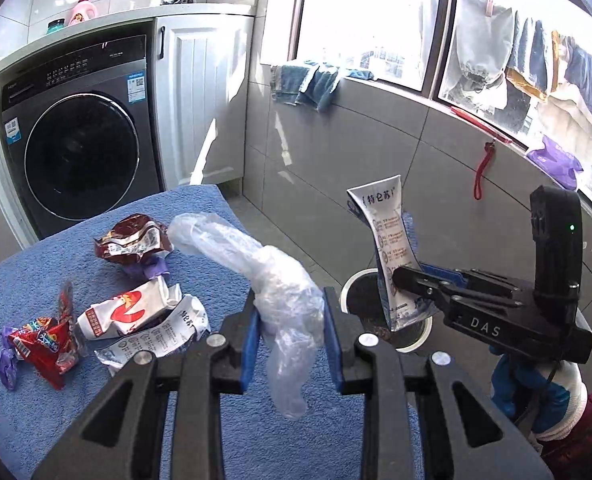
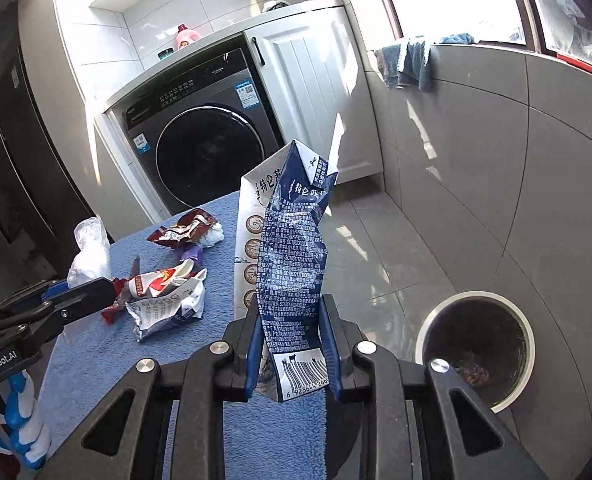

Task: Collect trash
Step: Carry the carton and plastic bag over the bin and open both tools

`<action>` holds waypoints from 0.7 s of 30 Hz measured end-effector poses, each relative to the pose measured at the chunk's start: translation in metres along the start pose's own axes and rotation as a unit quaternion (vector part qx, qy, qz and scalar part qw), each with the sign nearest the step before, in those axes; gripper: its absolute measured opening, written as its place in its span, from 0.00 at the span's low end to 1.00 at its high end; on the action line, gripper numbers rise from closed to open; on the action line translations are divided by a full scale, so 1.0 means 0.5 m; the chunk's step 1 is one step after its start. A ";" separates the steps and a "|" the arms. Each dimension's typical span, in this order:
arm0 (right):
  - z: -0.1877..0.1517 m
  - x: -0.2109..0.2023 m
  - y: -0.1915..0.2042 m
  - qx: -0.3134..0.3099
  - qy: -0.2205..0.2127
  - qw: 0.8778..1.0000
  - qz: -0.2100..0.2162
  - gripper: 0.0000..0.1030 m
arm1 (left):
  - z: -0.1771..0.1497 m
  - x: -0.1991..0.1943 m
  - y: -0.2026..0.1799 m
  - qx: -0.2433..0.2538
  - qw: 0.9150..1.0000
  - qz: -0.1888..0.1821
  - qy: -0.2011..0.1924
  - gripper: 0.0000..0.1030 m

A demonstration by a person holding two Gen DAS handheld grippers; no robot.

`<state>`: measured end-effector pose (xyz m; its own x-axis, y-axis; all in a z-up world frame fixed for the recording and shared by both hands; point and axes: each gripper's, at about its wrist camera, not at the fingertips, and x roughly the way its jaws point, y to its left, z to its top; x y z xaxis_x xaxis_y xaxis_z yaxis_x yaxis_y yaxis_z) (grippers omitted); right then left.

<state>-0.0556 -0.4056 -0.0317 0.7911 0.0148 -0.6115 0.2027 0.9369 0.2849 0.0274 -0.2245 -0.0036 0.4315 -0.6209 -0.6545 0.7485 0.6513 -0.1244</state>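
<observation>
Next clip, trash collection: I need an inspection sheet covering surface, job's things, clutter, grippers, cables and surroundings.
Surface: blue towel covers the table.
Job's things: clear plastic bag and crushed milk carton lifted; four crumpled wrappers lie on the towel; round bin on the floor beside the table.
Clutter: nothing seen.
Grippers: left gripper shut on the plastic bag; right gripper shut on the carton.
Cables: black lead at the right gripper.
Surroundings: washing machine, white cabinet, window, hanging laundry.
</observation>
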 end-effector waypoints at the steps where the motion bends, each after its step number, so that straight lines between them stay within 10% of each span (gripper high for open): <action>1: -0.005 -0.001 -0.027 0.003 0.002 1.000 -0.018 0.24 | 0.012 0.024 -0.028 0.010 1.000 -0.015 0.007 0.26; 21: -0.066 0.160 -0.406 0.111 0.071 0.978 -0.163 0.24 | 0.098 0.510 -0.277 0.028 0.975 -0.158 0.156 0.29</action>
<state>-0.0526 -0.5831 -0.1629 0.5794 -0.2084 -0.7879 0.5627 0.8016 0.2018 0.0584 -0.4943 -0.1170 0.0071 -0.6190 -0.7854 0.8491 0.4186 -0.3223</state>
